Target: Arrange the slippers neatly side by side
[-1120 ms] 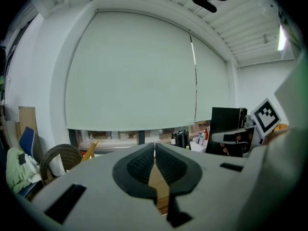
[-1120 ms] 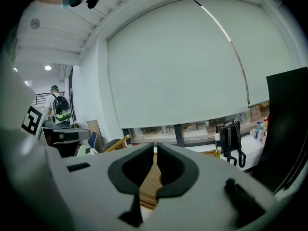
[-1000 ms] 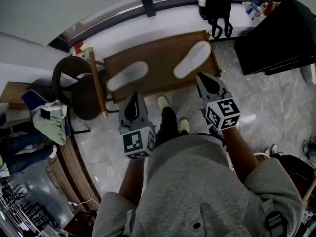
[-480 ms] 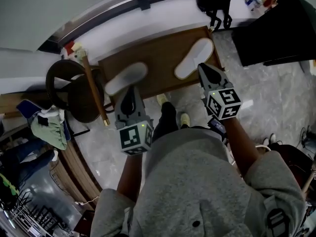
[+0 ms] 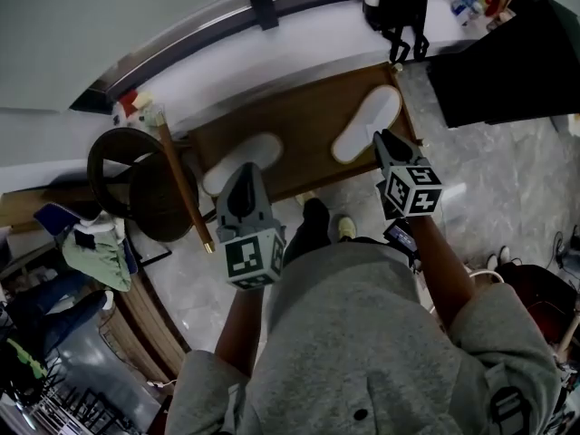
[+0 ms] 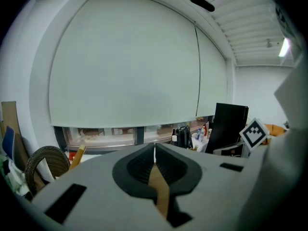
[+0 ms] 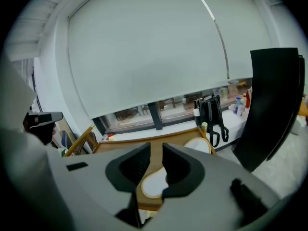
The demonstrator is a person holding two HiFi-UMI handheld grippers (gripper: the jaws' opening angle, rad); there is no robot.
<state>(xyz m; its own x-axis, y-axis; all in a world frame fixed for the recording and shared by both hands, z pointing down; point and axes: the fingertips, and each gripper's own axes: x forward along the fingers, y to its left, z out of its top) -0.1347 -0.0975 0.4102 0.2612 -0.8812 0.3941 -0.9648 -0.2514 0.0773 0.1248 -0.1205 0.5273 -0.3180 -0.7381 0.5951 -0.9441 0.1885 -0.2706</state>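
Beyond the closed left hand-held gripper [image 5: 243, 175] and empty, just-opening right hand-held gripper [image 5: 384, 140] lie the slippers [image 5: 367, 125]

Left slipper [image 5: 240, 159], right slipper [image 5: 367, 123]: plain white, thin tan edging. Surface [image 5: 308, 125]: mid-brown wood. Floor [image 5: 507, 198]: grey marble, paler veining. Left gripper [image 5: 243, 172]: grey shell, black pads; its cube black-and-white square markers. Person's top [image 5: 362, 343]: grey; trousers [image 5: 308, 231]: black; shoe [image 5: 345, 227]: pale yellow. Backpack [image 5: 399, 3]: black. Round chair [image 5: 136, 179]: dark brown. Cloth [image 5: 95, 254]: pale green. Pole [image 5: 181, 184]: tan wood.
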